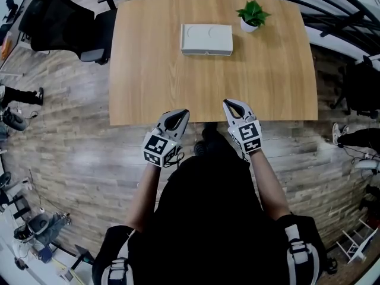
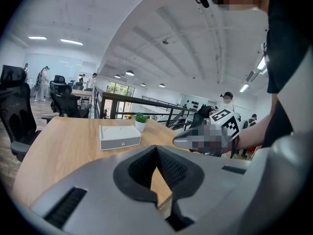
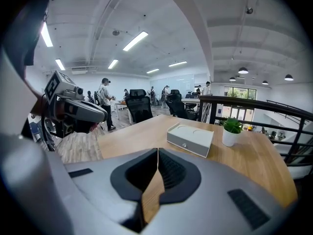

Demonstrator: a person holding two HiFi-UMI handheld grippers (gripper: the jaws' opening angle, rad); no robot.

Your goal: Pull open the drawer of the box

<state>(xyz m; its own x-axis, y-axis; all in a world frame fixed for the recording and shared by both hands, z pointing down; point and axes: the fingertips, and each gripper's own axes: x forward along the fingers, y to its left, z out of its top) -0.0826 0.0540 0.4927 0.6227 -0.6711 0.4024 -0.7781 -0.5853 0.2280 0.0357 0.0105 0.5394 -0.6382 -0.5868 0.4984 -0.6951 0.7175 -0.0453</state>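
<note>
The box sits just left of the plant on the desk, long axis crosswise. It lies well ahead of the left hand-held gripper and right hand-held gripper, both closed and empty. The right looks marginally nearer.

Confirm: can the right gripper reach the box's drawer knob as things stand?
Probably yes. Only bare table lies between the right gripper and the box. Its knob faces the gripper, and the plant stands off to one side. The jaws are shut and must open first.
</note>
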